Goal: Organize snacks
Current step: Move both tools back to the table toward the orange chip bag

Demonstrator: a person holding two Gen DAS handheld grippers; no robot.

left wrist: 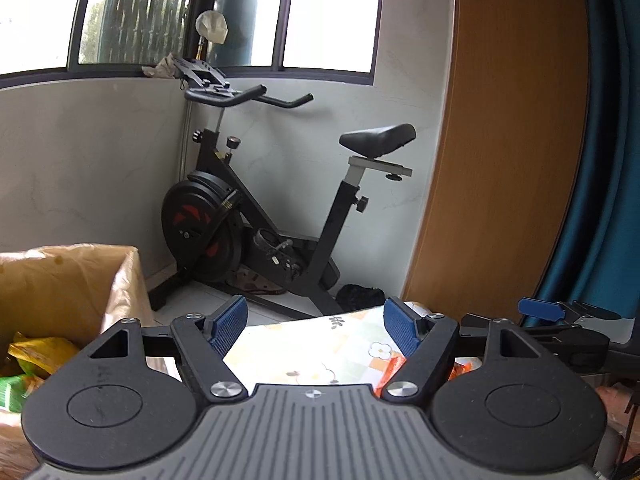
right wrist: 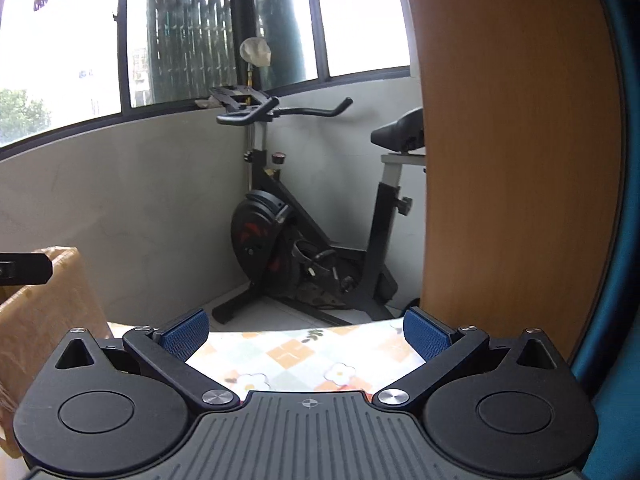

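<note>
Left wrist view first: the snacks (left wrist: pixel 28 364) sit at the lower left, a yellow packet and a green one lying inside a cardboard box (left wrist: pixel 120 280) lined with pale plastic. That box stands just beside the near left corner of the tabletop (left wrist: pixel 320 344), which wears a checked cloth with small flowers. An orange packet (left wrist: pixel 394 366) shows on the cloth behind the right finger of the left tongs (left wrist: pixel 314 330), partly hidden. Those left tongs hang over the cloth with their blue pads spread apart and nothing between them. Further right in the same view, the right tongs (left wrist: pixel 540 308) appear side-on, one blue pad showing.

From the right wrist view, the right tongs (right wrist: pixel 306 334) are spread as wide as they go, empty, over the flowered cloth near its far edge. The box (right wrist: pixel 60 300) stands at the left here too, and a black part of the other tool pokes in above it.

Beyond the tabletop, a black exercise bike (left wrist: pixel 256 216) stands in the corner on a tiled floor, under dark-framed windows (left wrist: pixel 180 12). A wooden panel (left wrist: pixel 500 140) rises at the right, with a teal curtain (left wrist: pixel 600 200) beside it.
</note>
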